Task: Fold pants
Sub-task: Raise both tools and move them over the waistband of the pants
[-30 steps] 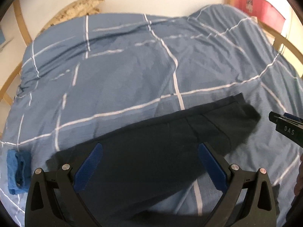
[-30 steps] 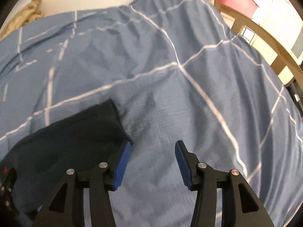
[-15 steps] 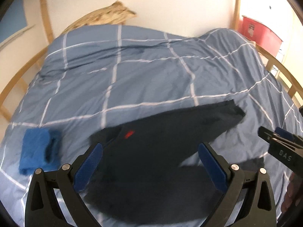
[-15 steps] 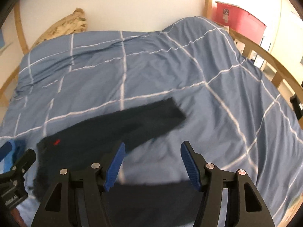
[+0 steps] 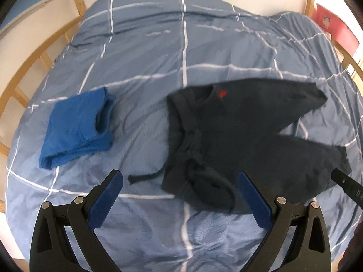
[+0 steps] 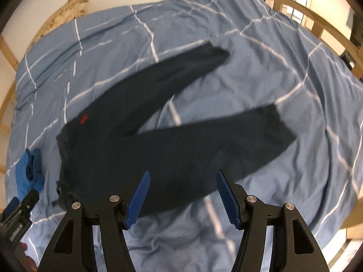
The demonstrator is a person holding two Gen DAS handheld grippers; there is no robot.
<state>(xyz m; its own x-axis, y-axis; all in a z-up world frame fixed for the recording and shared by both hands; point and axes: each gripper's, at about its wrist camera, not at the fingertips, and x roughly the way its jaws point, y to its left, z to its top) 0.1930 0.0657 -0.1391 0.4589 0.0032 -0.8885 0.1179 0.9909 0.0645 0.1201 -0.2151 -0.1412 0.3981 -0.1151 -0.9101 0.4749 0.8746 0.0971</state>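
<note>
Dark navy pants (image 5: pixel 238 136) lie flat on the blue checked duvet (image 5: pixel 158 56), waistband to the left, both legs splayed out to the right in a V. A drawstring (image 5: pixel 147 176) trails from the waistband, and a small red mark (image 5: pixel 222 94) sits near it. My left gripper (image 5: pixel 180 198) is open above the near waistband corner and holds nothing. In the right wrist view the pants (image 6: pixel 181 147) fill the middle. My right gripper (image 6: pixel 182 199) hangs open above the near leg's edge, with no cloth between its pads.
A folded bright blue garment (image 5: pixel 77 127) lies on the duvet left of the pants, also visible as the blue garment (image 6: pixel 30 170). A wooden bed rail (image 5: pixel 34 54) rings the mattress. A red box (image 5: pixel 335 25) stands beyond the far right rail.
Both grippers have drawn back from the pants, so the whole garment and the blue folded piece now show. The right jaws stand a little wider than a second ago.
</note>
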